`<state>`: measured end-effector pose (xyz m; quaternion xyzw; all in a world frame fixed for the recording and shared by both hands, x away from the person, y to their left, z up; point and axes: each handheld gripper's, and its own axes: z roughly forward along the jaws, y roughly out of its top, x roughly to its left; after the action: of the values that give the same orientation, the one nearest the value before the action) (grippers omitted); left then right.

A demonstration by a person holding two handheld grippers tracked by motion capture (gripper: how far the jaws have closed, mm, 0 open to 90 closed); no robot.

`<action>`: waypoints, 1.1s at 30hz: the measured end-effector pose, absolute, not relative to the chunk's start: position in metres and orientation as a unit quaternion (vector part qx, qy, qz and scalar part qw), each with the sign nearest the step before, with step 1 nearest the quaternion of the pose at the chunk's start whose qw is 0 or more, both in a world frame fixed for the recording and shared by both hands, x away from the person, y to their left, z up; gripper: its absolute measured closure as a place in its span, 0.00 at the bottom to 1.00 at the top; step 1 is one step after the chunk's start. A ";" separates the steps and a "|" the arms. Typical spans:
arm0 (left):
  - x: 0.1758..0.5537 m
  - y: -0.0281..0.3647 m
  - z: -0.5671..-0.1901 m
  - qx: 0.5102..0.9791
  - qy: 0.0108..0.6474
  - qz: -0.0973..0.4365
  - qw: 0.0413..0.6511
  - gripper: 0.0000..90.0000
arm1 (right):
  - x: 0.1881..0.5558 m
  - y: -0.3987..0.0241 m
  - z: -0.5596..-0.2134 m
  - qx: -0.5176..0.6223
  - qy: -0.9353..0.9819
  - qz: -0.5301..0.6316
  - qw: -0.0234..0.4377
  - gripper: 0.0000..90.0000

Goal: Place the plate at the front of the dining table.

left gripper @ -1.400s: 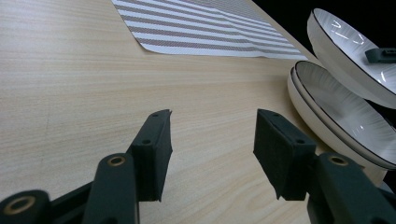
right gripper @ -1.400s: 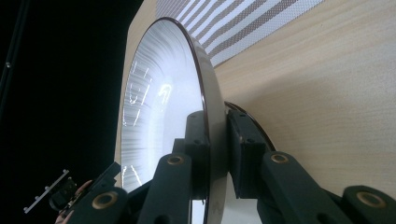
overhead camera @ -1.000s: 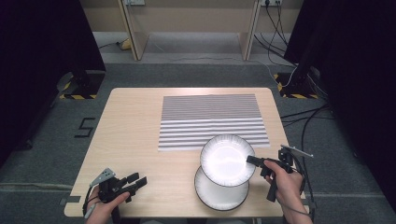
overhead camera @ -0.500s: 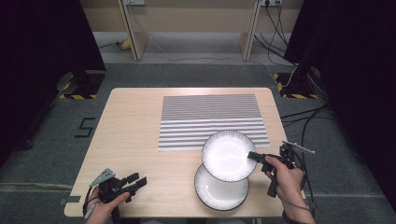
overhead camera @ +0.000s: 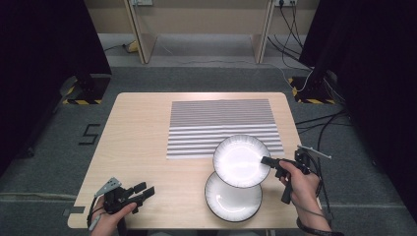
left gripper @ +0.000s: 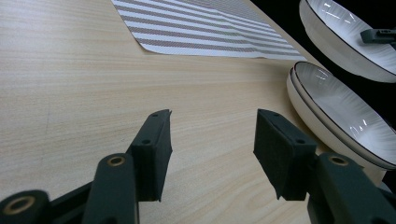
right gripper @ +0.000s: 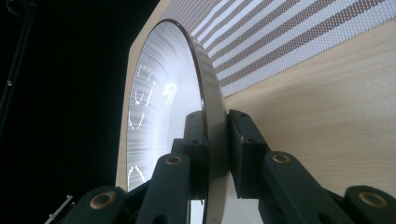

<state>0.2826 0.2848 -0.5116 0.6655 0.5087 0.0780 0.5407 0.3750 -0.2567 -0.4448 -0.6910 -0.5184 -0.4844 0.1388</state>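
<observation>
While clamped on the right rim of a round white ceramic plate with a thin dark edge (overhead camera: 241, 160), right gripper (overhead camera: 268, 161) sits near the table's right side, gripped by the person's right hand (overhead camera: 301, 183). Seen from the right gripper view: both black jaws pressed against that same plate's rim (right gripper: 212, 116), one pad on the glossy ribbed inside, the other on the pale underside. Held plate raised above the light wooden table (overhead camera: 137, 132), overlapping the near right corner of a grey-and-white striped rectangular placemat (overhead camera: 221, 118) and the far edge of a second matching white plate (overhead camera: 231, 201). Second plate lying flat on the bare wood at the near edge, just in front of the held one.

Left gripper (overhead camera: 142, 191) resting low at the near left corner of the table, well apart from both plates, held in the left hand (overhead camera: 110, 216). Jaws standing apart with nothing between them, bare wood visible in the gap in the left gripper view (left gripper: 212, 140). Also there: resting plate (left gripper: 341, 121) to the right, held plate (left gripper: 345, 32) beyond it.
</observation>
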 end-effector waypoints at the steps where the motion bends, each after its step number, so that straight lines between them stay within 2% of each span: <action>1: 0.283 0.285 -0.512 0.666 0.509 0.077 0.541 0.51 | 0.375 -0.257 -0.444 -0.692 -0.516 -0.485 0.139 0.87; 33: 0.283 0.287 -0.511 0.664 0.510 0.079 0.541 0.51 | 0.395 -0.257 -0.438 -0.697 -0.504 -0.493 0.136 0.87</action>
<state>0.2829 0.2866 -0.5114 0.6645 0.5097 0.0789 0.5408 0.3946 -0.2565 -0.4379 -0.6965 -0.5036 -0.4927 0.1360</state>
